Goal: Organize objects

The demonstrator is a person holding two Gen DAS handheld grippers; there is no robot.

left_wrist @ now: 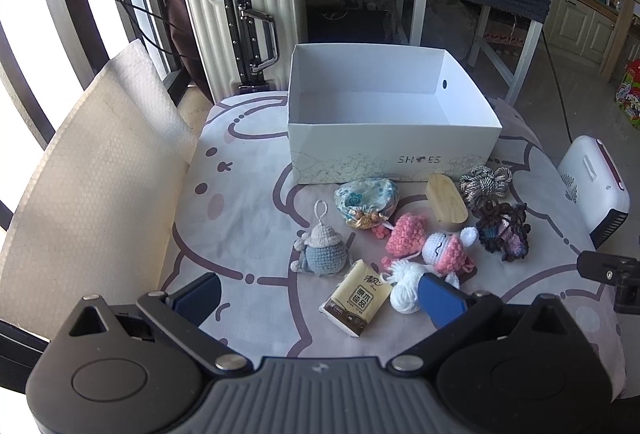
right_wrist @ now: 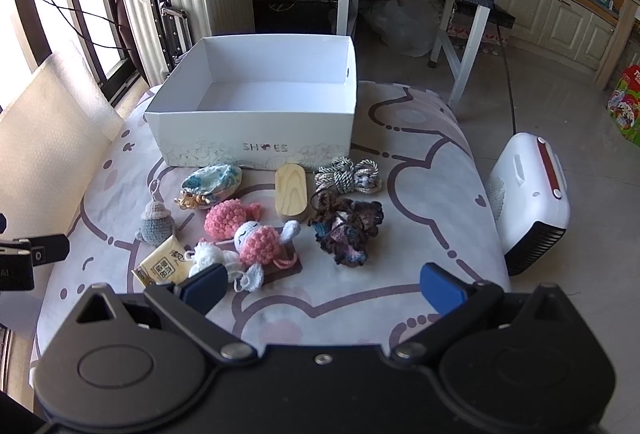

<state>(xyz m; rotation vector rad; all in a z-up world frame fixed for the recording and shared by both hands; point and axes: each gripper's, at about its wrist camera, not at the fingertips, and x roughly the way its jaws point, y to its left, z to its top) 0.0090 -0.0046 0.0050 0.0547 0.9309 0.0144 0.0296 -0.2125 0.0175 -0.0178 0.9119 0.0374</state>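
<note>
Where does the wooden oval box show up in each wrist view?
Left wrist view: wooden oval box, right of centre, just below the shoe box.
Right wrist view: wooden oval box, near centre, below the shoe box.
Shared landmark: the shoe box's printed front wall.

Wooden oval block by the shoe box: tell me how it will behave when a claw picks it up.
The wooden oval block looks solid and smooth, so probably stiff and somewhat slippery between the pads. It lies flat on the patterned cloth, so it seems unlikely to roll. Its rounded ends may slip; gripping across the long straight sides looks safer.
</note>
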